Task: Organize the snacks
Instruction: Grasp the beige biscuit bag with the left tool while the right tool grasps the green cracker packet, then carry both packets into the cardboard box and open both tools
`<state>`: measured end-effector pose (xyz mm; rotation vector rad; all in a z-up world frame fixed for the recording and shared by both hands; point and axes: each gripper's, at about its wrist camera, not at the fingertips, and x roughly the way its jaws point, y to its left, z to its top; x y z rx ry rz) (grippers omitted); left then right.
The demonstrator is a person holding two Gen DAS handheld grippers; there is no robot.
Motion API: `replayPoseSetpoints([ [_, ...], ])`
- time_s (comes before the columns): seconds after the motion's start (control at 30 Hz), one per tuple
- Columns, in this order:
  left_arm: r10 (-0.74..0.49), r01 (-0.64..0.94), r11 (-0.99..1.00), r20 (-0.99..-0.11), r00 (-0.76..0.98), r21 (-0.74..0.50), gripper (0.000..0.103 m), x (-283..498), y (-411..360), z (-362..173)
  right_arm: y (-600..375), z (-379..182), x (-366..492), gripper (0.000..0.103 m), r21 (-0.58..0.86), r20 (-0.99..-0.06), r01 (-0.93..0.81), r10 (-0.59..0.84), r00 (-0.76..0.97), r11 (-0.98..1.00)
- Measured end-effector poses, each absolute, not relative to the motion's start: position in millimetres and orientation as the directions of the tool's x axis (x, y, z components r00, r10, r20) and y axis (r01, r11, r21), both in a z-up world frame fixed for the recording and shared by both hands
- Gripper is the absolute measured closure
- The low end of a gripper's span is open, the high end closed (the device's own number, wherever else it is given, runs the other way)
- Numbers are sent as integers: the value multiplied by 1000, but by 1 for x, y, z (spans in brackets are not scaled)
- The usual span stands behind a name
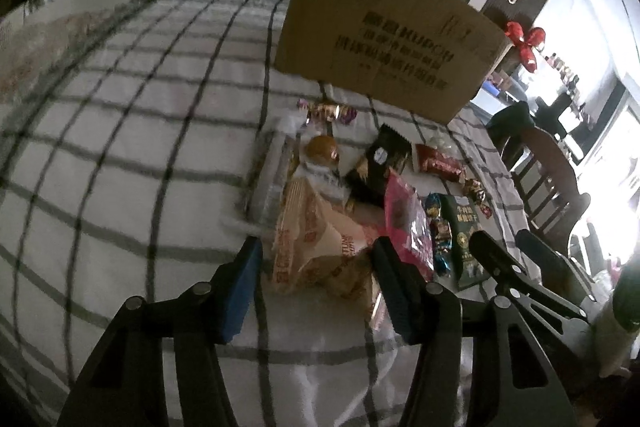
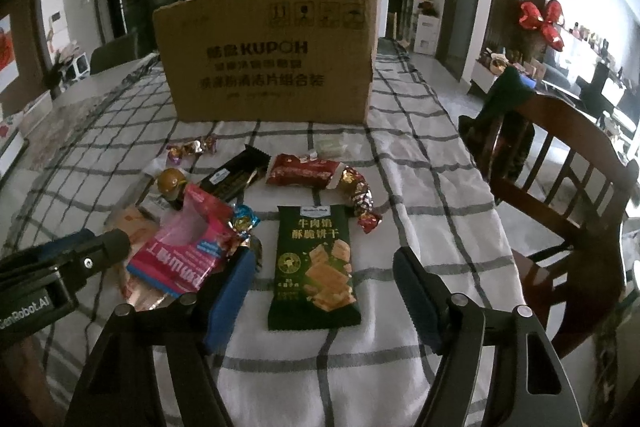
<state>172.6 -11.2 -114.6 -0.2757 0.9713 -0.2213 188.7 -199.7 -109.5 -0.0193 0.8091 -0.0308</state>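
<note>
A pile of snacks lies on the checked tablecloth [image 2: 420,187] in front of a cardboard box [image 2: 272,55]. My left gripper [image 1: 316,251] is open, its fingers either side of a tan snack bag [image 1: 320,251]; whether they touch it I cannot tell. My right gripper [image 2: 324,263] is open around a dark green cracker packet [image 2: 314,267], low over the cloth. A pink packet [image 2: 188,251], a black bar [image 2: 236,175], a red packet [image 2: 304,171] and foil candies [image 2: 360,195] lie around. The box [image 1: 384,31] also shows in the left wrist view.
A wooden chair [image 2: 560,179] stands at the table's right edge. The left gripper [image 2: 60,267] shows at the left of the right wrist view. The right gripper [image 1: 516,259] shows at the right of the left wrist view. Open cloth [image 1: 120,147] lies left of the pile.
</note>
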Motion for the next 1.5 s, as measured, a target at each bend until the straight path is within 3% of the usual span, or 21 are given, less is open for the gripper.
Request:
replayPoseSetpoints([
  [0.33, -357, 66, 922, -769, 531, -382, 66, 172, -11, -118, -196, -116, 195, 36, -32, -738, 4, -26, 674, 999],
  [0.83, -232, 167, 973, -656, 718, -161, 68, 158, -25, -72, -192, -124, 206, 47, -49, -754, -15, -27, 657, 999],
  [1.17, -241, 181, 970, -663, 709, -160, 68, 166, -34, -78, -191, -130, 212, 58, -47, -766, -22, -22, 642, 999],
  [1.5, -233, 185, 972, -654, 720, -143, 68, 161, -39, -70, -200, -109, 199, 58, -16, -726, -13, -2, 688, 1000],
])
